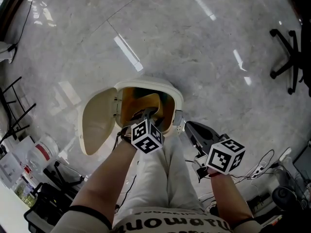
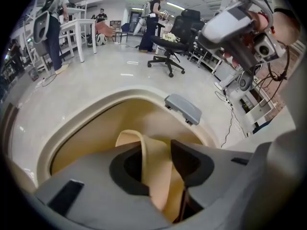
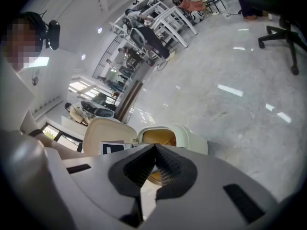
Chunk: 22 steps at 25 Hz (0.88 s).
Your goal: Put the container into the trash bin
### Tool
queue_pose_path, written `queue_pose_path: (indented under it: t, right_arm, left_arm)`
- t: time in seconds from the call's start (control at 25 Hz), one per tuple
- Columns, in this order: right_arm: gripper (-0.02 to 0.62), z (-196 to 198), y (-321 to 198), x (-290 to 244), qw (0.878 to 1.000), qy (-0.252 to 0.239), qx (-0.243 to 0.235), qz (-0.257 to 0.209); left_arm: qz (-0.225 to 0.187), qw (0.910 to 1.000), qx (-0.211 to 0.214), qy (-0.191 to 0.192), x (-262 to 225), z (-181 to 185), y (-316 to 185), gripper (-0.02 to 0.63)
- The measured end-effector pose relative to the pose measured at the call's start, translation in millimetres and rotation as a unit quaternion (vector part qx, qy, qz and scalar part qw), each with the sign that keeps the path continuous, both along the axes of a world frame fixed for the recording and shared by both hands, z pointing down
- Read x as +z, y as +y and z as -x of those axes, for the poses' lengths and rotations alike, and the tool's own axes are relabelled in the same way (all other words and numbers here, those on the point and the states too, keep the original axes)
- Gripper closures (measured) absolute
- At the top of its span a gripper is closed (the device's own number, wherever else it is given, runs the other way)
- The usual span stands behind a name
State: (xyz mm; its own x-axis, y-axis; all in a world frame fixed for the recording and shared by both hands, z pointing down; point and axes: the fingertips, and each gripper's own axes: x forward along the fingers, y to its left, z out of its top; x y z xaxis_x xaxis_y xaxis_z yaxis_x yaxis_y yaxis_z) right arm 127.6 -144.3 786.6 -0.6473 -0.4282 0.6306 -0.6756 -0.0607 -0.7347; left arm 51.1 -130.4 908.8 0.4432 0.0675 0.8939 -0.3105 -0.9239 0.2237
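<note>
One trash bin (image 1: 173,95) is seen standing on the pale stone floor (image 1: 194,38), and its one lid (image 1: 97,120) is swung fully open to the left. A yellowish lining is shown inside the opening. One beige container (image 1: 147,102) is found in the mouth of the bin, below the rim and not yet let go. A grey catch (image 2: 183,108) is fixed on the bin's far rim. Whether anything else lies in the bin cannot be told.

Two grippers are counted, each with one marker cube. The left gripper (image 1: 146,114) is pointed steeply down into the opening, with the left forearm stretched forward over the near rim. In the left gripper view the thin wall of the container (image 2: 156,174) is seen pinched between the two pads of the left gripper (image 2: 157,152), so the container is grasped.

The right gripper (image 1: 190,129) is held just beside the bin on its right, outside the rim, and is slanted downward. In the right gripper view the jaws of the right gripper (image 3: 154,150) are seen clenched tip to tip, with nothing between them, and the bin (image 3: 189,137) with its raised lid (image 3: 103,131) is seen beyond.

One office chair (image 1: 291,57) is seen well apart at the right edge.
</note>
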Motion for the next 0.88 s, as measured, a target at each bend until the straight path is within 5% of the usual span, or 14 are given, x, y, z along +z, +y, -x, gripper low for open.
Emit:
queue_pose_path:
  t: [0.36, 0.64, 0.76, 0.88]
  right_arm:
    - [0.592, -6, 2, -2, 1.0, -0.004, 0.01, 0.001]
    - [0.592, 1, -7, -28, 1.0, -0.011, 0.006, -0.017]
    - [0.592, 4, -16, -56, 0.999, -0.012, -0.005, -0.035]
    - [0.592, 8, -22, -90, 0.998, -0.009, -0.02, -0.055]
  left_arm:
    - [0.006, 0.9958, -0.086, -0.031, 6, 11, -17, 0.39]
    - [-0.032, 0.9862, -0.16, -0.027, -31, 22, -40, 0.388]
    - [-0.045, 0.9774, -0.206, -0.007, -68, 24, -49, 0.387]
    - [-0.049, 0.9596, -0.271, 0.059, -122, 18, -59, 0.457]
